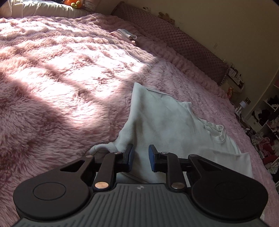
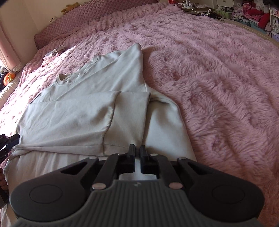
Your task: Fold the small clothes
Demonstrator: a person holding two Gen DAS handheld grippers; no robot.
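Observation:
A pale white long-sleeved top (image 2: pixel 73 113) lies flat on the fluffy pink blanket (image 2: pixel 218 78), its collar (image 2: pixel 64 79) to the far left and one sleeve folded across the body. My right gripper (image 2: pixel 137 152) is at the near folded edge, shut on the cloth, whose creases run into the fingertips. In the left wrist view the same top (image 1: pixel 162 118) spreads ahead of my left gripper (image 1: pixel 141 154). Its blue pads (image 1: pixel 129 154) stand apart just above the fabric, pressing nothing. A bunched cuff (image 1: pixel 100 148) lies just left of it. The left gripper's edge (image 2: pixel 8 143) shows at far left.
A small stack of folded clothes (image 1: pixel 124 35) sits far up the bed near a quilted headboard cushion (image 1: pixel 174 38). Shelves crammed with clothing (image 1: pixel 268 125) stand beyond the bed's right side. An orange plush toy (image 1: pixel 73 3) lies at the top. Sunlight covers the blanket's left part (image 1: pixel 78 66).

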